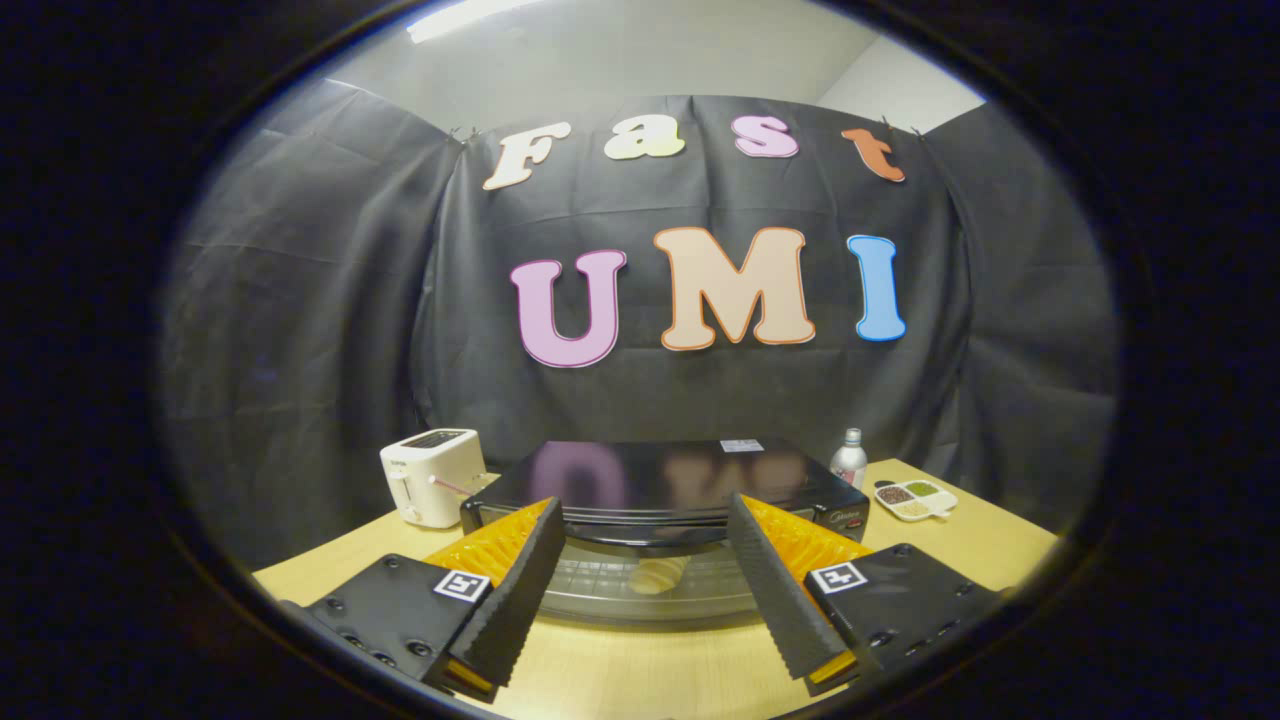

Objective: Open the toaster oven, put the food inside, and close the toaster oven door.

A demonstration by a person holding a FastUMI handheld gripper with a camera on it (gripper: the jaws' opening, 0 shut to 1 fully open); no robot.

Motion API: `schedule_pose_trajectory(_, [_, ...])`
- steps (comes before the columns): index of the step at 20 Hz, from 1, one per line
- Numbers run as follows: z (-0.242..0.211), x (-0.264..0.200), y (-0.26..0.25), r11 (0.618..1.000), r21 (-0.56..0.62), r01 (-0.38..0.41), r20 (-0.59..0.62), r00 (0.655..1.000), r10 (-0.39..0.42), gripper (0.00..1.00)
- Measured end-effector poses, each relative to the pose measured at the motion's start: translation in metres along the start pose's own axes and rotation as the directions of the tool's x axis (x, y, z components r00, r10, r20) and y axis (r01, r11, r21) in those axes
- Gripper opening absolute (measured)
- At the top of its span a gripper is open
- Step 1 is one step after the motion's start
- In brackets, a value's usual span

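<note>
A black toaster oven [680, 475] with a glossy top stands on the wooden table just ahead of me. Its glass door [610, 590] faces me with a dark handle [640, 535] along its top edge, and it looks shut or nearly shut. A pale, bread-like piece of food [660, 575] shows through the glass, inside the oven. My gripper [642, 505] is open. Its fingers [520, 580] stand wide apart on either side of the door front, their tips level with the handle, and they hold nothing.
A white slot toaster [432, 475] stands left of the oven. To the oven's right are a small bottle [850, 458] and a white divided dish [915, 498] of seasonings. Bare wooden table [640, 670] lies below the fingers.
</note>
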State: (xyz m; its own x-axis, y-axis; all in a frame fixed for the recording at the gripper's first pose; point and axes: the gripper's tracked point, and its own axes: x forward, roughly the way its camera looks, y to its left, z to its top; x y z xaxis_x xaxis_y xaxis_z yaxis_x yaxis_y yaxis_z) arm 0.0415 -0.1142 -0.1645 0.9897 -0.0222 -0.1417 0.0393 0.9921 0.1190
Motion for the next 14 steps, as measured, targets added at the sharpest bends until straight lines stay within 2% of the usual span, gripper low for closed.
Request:
schedule_pose_trajectory(4, [0.017, -0.018, -0.001, 0.998, 0.014, 0.061, -0.041, 0.997, -0.061, 1.00])
schedule_pose_trajectory(7, [0.029, -0.031, -0.002, 0.994, -0.021, 0.105, -0.044, 0.993, -0.106, 1.00])
schedule_pose_trajectory(14, [0.046, -0.043, 0.016, 0.995, -0.059, 0.082, 0.005, 0.997, -0.082, 1.00])
